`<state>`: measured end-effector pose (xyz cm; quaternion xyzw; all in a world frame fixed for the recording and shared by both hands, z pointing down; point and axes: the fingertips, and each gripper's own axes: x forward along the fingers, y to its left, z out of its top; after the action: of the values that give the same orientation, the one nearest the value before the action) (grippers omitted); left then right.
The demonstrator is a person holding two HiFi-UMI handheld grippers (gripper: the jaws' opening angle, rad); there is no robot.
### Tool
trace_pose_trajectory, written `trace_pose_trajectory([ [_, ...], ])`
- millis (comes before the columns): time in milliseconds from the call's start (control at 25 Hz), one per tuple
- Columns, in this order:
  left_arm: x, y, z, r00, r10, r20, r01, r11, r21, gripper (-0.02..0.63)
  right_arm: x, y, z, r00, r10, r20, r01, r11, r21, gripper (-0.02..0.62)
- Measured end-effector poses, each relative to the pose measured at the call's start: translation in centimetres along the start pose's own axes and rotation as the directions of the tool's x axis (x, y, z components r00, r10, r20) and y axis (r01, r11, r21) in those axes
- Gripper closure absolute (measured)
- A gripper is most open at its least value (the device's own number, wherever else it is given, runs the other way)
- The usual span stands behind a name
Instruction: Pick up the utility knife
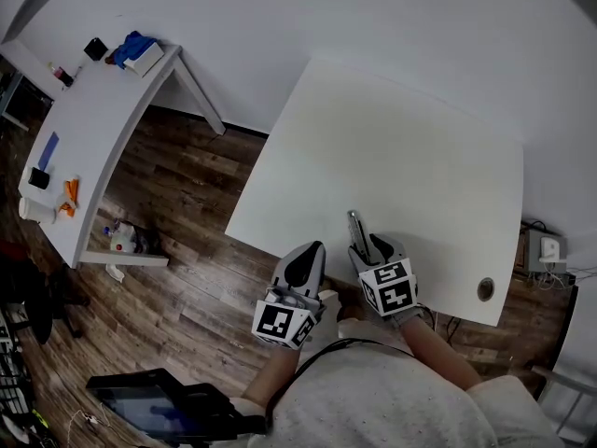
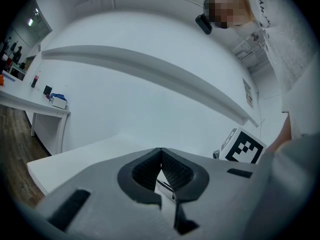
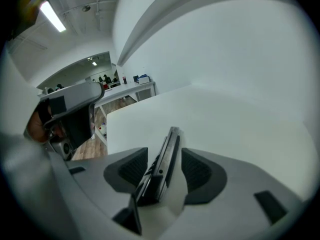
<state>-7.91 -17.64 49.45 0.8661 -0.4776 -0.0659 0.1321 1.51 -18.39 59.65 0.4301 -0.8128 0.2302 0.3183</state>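
Observation:
The utility knife (image 1: 357,231), slim and dark grey, lies on the white table (image 1: 401,147) near its front edge and points away from me. My right gripper (image 1: 366,247) is tilted down over the knife's near end. In the right gripper view the knife (image 3: 169,149) runs lengthwise between the two pads of the right gripper (image 3: 164,165); a gap shows beside it and the jaws stand wide. My left gripper (image 1: 306,261) hangs just off the table's front edge, held level. In its own view the left gripper (image 2: 161,153) has its pads meeting at the tips, with nothing held.
A round cable hole (image 1: 485,289) sits in the table's front right corner. A second white desk (image 1: 93,129) with small items stands to the left across the wooden floor (image 1: 187,203). A dark screen device (image 1: 159,404) lies low at the left.

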Motion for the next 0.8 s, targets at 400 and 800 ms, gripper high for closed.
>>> trace_pose_trajectory([
  [400,1.1,1.4,-0.3,1.0,-0.002,0.007,0.002,1.0,-0.031,0.598,2.3,-0.3,-0.7,0.994,-0.037,-0.1,0.036,0.999,-0.007,0.407],
  [800,2.1,1.7,-1.4,1.0,-0.023,-0.002,0.022,0.998,-0.055,0.598,2.5,0.5,-0.1,0.991,-0.014,-0.13,-0.002,0.993,-0.121,0.446],
])
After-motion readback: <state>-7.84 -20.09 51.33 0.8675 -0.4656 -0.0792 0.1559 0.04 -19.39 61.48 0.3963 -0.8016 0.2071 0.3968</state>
